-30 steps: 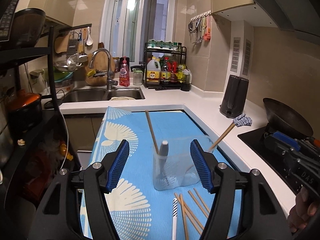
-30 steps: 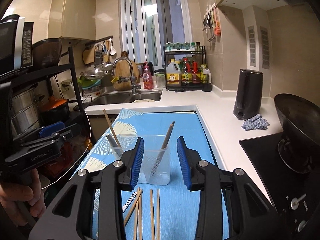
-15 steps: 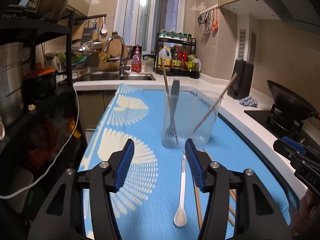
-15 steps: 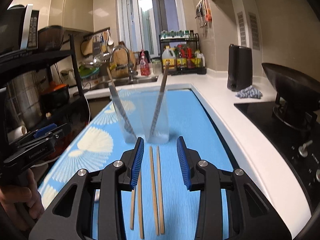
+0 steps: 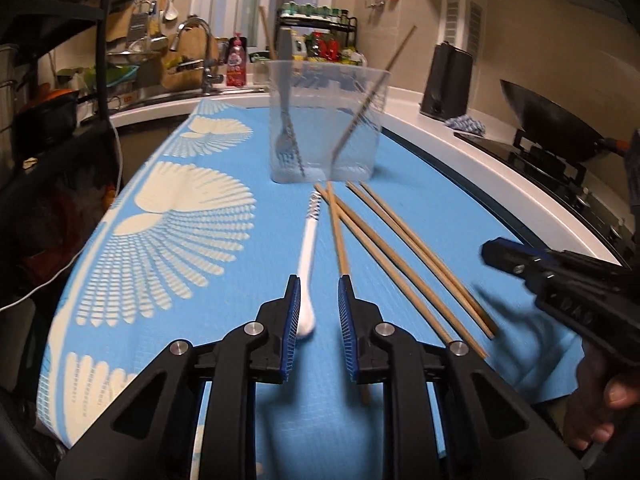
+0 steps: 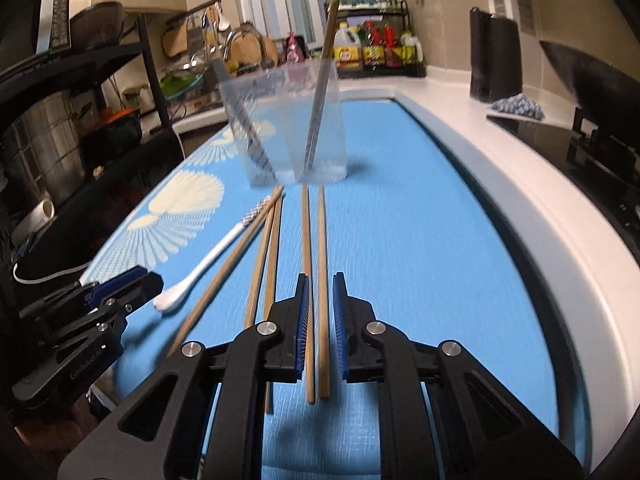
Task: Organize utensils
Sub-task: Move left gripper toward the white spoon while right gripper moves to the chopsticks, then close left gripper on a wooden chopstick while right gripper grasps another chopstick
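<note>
A: Where are the utensils now?

B: The loose ones lie on the blue mat (image 6: pixel 400 220), just on the near side of the clear cup (image 6: pixel 286 128). You see a white spoon (image 5: pixel 307 256) with a patterned handle to the left and bamboo chopsticks (image 6: pixel 304 240) fanned out beside it. The cup already holds a fork (image 5: pixel 285 136) and two chopsticks leaning against its rim.

A: And your grippers?

B: Your left gripper (image 5: pixel 318 312) has just been closing, and its jaws are now narrow with the spoon's bowl between them, against the left pad; whether it is truly pinched you cannot tell. Your right gripper (image 6: pixel 320 308) has just been closing too, and the rightmost pair of chopsticks runs between its jaws, with a gap visible at the right pad.

A: What lies around the mat?

B: The mat, printed with cream fan shapes, covers a counter. A white worktop (image 6: pixel 520 184) borders it on the right, carrying a black kettle (image 6: pixel 496 60) and a blue cloth (image 6: pixel 516 106), with a dark wok (image 5: pixel 548 120) on the hob nearer you. Far off stand the sink tap (image 5: pixel 196 52), a bottle rack (image 6: pixel 372 44) and a window. A black shelf (image 6: pixel 80 92) with pots stands at left.
</note>
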### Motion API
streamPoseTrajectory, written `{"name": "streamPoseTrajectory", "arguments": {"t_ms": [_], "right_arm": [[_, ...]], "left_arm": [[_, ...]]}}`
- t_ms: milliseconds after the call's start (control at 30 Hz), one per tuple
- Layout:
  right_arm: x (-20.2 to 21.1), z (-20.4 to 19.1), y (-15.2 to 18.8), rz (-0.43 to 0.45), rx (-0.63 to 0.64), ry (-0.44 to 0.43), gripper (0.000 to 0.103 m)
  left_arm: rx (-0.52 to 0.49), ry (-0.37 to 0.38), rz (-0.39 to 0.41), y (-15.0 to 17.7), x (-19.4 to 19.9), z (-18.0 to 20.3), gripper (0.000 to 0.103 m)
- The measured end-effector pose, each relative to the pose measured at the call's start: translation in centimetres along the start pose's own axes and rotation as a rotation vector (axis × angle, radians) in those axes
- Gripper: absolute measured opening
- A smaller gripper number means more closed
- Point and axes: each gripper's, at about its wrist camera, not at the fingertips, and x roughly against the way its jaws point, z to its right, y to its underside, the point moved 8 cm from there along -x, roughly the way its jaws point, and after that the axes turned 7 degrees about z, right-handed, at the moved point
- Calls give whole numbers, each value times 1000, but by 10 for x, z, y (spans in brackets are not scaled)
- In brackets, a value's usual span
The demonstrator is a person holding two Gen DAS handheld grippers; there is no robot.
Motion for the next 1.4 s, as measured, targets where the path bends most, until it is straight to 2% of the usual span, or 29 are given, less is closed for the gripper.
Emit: {"name": "streamPoseTrajectory", "arguments": {"t_ms": [267,367,733,967,1033,1167,1400], "right_arm": [[-18,-2,26,-83,26,17,14],[-18,1,26,-72,34,35,16],[-24,4,28,-90,58,56,18],[-22,7,27,-89,58,61,7],[-22,7,27,-89,56,59,7],[-21,8,27,-90,57,61,7],[-17,12,28,-83,52,70,7]], "left_arm": [[-55,29,-58,24,-11,20,20],[-67,35,-82,30,-15,24,20],[-70,27,-82,30,-17,26,20],[-77,20,-80,30,-17,26,20],[-78,13,-78,30,-17,24,18],[-76,1,-81,29,-18,22,8],[-80,-16,-65,25,-14,18,6]]}}
